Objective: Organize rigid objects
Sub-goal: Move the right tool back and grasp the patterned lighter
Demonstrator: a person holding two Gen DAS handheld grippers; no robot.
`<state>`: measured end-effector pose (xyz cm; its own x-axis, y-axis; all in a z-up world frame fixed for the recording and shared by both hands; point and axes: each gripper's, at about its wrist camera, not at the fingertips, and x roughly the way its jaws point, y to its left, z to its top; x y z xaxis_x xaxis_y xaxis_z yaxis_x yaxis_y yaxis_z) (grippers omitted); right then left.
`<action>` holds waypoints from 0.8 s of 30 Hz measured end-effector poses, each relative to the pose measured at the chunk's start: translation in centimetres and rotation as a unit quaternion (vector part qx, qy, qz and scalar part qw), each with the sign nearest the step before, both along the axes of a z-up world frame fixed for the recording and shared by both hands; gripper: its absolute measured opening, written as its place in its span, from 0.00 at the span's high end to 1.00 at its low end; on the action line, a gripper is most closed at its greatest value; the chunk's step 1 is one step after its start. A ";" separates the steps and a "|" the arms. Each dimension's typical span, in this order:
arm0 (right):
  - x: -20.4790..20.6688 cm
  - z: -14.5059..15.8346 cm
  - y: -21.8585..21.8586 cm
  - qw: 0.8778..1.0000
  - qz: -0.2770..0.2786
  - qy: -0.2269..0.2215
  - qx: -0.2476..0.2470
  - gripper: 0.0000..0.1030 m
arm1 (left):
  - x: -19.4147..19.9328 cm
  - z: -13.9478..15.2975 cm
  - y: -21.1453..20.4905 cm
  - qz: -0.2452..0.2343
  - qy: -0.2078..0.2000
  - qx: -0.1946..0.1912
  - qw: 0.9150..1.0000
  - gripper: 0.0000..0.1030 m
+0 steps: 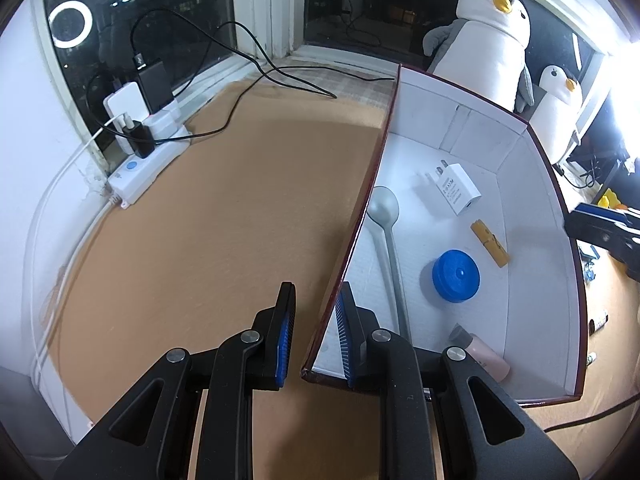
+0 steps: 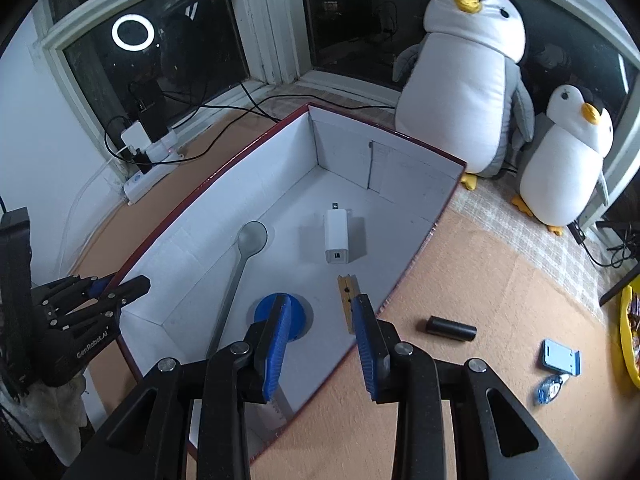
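Note:
A white box with a dark red rim lies open on the tan mat. Inside it are a grey spoon, a white charger, a wooden clothespin, a blue round lid and a pink bottle. My left gripper is shut on the box's left wall near its front corner. Above the box's near right side, my right gripper stands open with nothing between its fingers.
On the mat right of the box lie a black cylinder, a blue card holder and a small wrapper. A yellow bin sits at far right. Two plush penguins stand behind; a power strip with cables is at back left.

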<state>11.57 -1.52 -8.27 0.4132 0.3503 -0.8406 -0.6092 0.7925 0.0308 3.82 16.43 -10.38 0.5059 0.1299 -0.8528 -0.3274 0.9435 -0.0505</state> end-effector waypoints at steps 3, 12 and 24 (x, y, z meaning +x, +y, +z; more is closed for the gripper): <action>-0.6 0.2 -2.0 1.000 -0.013 0.001 0.007 0.72 | 0.0 0.0 0.0 0.000 0.001 -0.002 1.000 0.82; -1.2 0.6 -11.8 0.993 -0.114 0.012 0.034 0.65 | 0.0 0.0 -0.2 -0.003 0.005 -0.002 1.000 0.82; -1.0 -4.5 -27.9 0.936 -0.331 0.096 0.078 0.62 | 0.1 -0.1 -0.1 -0.002 0.008 -0.004 1.000 0.82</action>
<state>10.58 -29.37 -12.81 0.4298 0.1969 -0.8812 0.0412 0.9706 0.2370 3.90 16.33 -10.45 0.4918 0.1224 -0.8621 -0.3253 0.9442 -0.0515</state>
